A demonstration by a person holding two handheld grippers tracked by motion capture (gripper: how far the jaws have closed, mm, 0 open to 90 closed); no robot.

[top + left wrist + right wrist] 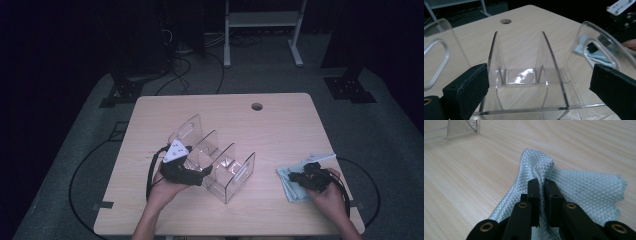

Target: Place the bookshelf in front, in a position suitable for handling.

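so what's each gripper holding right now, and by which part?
Right gripper: jaws shut on a pinched-up fold of the cloth. Left gripper: jaws open either side of the clear rack, not gripping it.

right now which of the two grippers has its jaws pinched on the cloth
The right gripper: its jaws are shut on a raised fold of the pale blue cloth. The left gripper is open, facing the clear rack.

Wooden table (280, 120), clear acrylic rack (220, 165) w/ left hand-held gripper (192, 167) beside, right hand-held gripper (305, 176) on blue cloth (290, 185)
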